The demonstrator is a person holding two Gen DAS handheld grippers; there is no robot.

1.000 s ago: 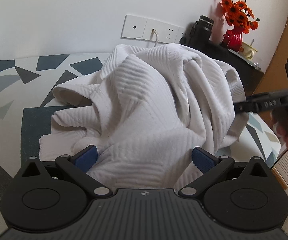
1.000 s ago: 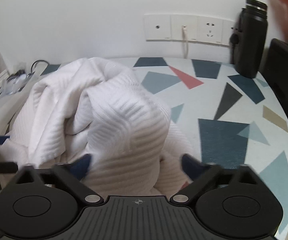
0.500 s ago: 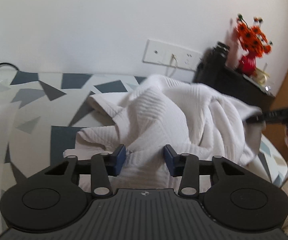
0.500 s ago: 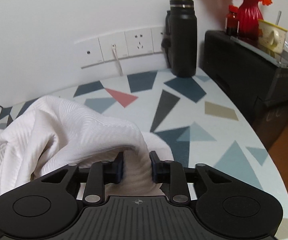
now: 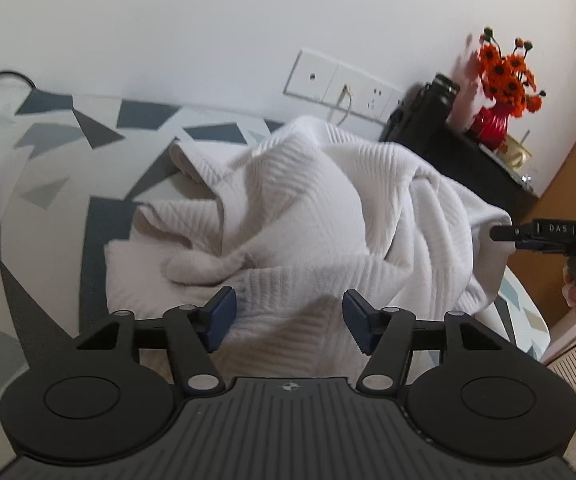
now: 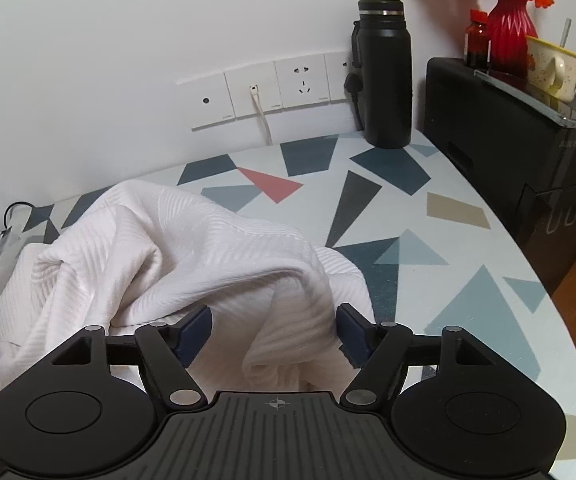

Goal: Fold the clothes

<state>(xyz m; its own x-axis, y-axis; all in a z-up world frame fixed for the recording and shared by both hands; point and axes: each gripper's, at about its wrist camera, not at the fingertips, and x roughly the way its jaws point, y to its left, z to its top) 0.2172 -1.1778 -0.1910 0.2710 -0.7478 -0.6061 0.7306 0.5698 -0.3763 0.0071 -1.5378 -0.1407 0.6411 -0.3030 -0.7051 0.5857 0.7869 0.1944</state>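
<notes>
While the white garment lies heaped in a crumpled mound on the patterned bench, the left wrist view shows the left gripper with its jaws apart, just opening, cloth bulging between the blue pads but not pinched; a close now would likely catch a thick bunch, not a clean edge. Off to the side the right gripper reaches into the far fold. From the right wrist view, the right gripper also has its jaws standing apart, just widened, a draped ridge of the garment hanging loose between them. Dragging the pile toward the black bottle could, I reckon, topple it.
</notes>
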